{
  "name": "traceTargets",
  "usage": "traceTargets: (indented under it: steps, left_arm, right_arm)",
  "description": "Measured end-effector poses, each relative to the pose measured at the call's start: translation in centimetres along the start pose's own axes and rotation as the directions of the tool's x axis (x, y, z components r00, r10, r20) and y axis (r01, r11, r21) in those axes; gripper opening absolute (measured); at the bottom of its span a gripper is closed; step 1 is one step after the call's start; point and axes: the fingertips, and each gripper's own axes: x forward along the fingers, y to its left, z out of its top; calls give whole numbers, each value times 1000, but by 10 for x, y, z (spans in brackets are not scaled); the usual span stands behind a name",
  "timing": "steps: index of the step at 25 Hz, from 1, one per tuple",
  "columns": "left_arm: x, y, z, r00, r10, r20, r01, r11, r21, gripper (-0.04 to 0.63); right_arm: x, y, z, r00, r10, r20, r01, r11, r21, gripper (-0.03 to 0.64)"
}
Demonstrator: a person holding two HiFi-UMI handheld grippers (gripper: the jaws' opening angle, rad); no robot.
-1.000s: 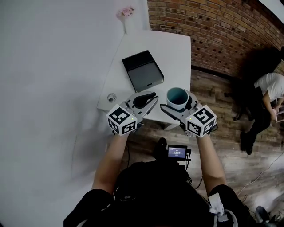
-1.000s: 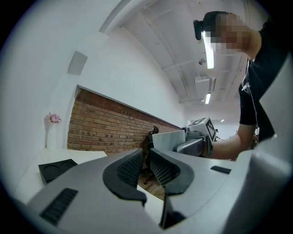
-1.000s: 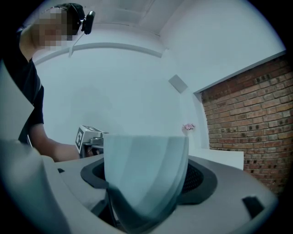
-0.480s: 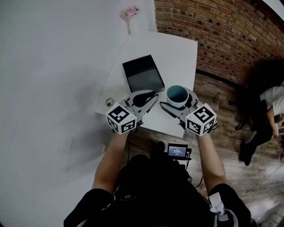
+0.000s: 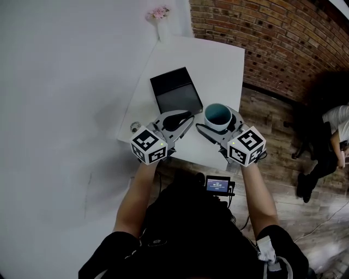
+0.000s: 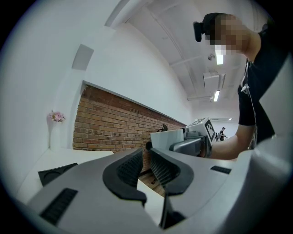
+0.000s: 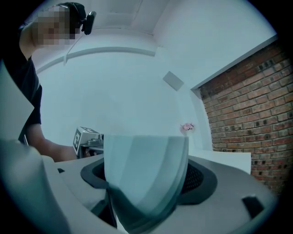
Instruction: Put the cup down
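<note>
A teal-lined cup (image 5: 218, 115) is clamped between the 2 jaws of the right gripper (image 5: 219, 123), with its mouth facing up. In the right gripper view the cup's pale wall fills the gap between the dark ribbed pads (image 7: 198, 177), which are pressed against it on both sides. The cup is held over the near right part of a white table (image 5: 215, 60), close to the table's near edge. Whether its base touches the tabletop cannot be told.

The left gripper (image 5: 183, 120) is held at 9 o'clock from the cup, just beside it and apart from it. In the left gripper view its 2 jaws are drawn together to a thin slit, and nothing is gripped between them.

A black tray (image 5: 175, 90) is seen flat on the table at 11 o'clock from the cup. A small round thing (image 5: 134, 126), too small to be identified, lies near the table's left edge at 9 o'clock from the left gripper. A white vase with pink flowers (image 5: 158, 13) stands at the far end of the table, at 12 o'clock from the tray. A brick wall (image 5: 278, 38) runs along the table's far right side, and a wooden floor (image 5: 272, 117) is seen at 3 o'clock from the cup. Another person (image 5: 335, 122) is partly seen at the right edge.
</note>
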Motion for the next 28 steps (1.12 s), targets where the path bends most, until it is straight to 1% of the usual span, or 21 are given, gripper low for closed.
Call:
traceTargets:
  steps: [9, 14, 20, 28]
  left_arm:
    - [-2, 12, 7, 999, -38, 7, 38, 999, -3, 58]
    - [-2, 19, 7, 999, -45, 17, 46, 999, -20, 58]
    - [-7, 31, 4, 999, -30, 26, 31, 999, -32, 58]
    - [-13, 69, 6, 999, 28, 40, -27, 999, -34, 58]
  right_arm:
    - [13, -1, 8, 1000, -29, 4, 29, 1000, -7, 407]
    - [21, -3, 8, 999, -34, -8, 34, 999, -6, 407]
    - [34, -10, 6, 999, -31, -18, 31, 999, -8, 407]
    - [66, -32, 15, 1000, -17, -20, 16, 999, -35, 407]
